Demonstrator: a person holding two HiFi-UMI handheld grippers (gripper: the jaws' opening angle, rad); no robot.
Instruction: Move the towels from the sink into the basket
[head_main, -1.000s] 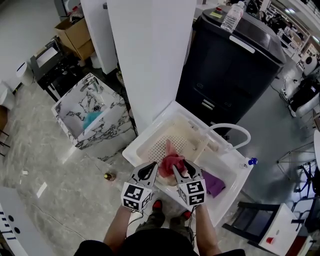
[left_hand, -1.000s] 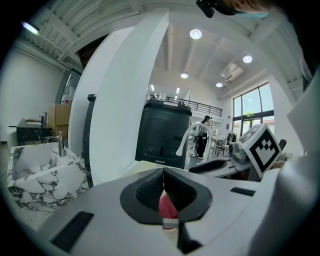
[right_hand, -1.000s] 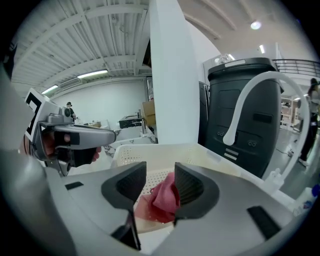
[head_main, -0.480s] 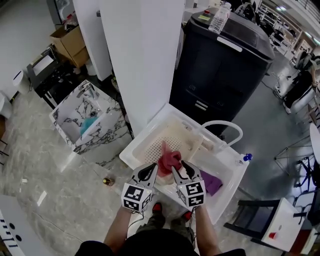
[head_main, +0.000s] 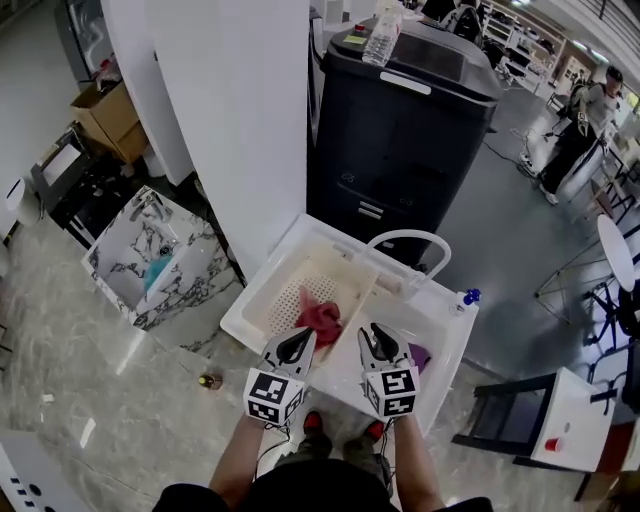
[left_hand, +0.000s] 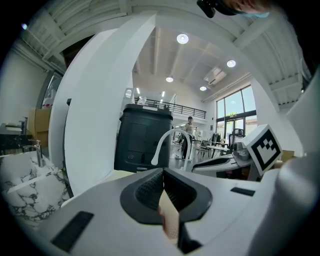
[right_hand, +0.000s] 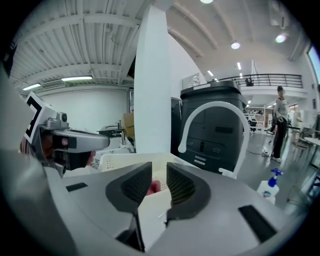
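Above the sink (head_main: 447, 322), between loads: red towel (head_main: 318, 316) lying in the basket (head_main: 288, 292), purple towel (head_main: 419, 355) left in the sink. Left tongs (head_main: 300, 340) shut, empty; right tongs (head_main: 377, 337) part-open, just been closing, empty. Next, likely: reach right, grip purple towel.

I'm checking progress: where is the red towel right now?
In the head view, the red towel lies in the perforated basket on the left of the sink, just ahead of the left gripper; the purple towel is to its right.
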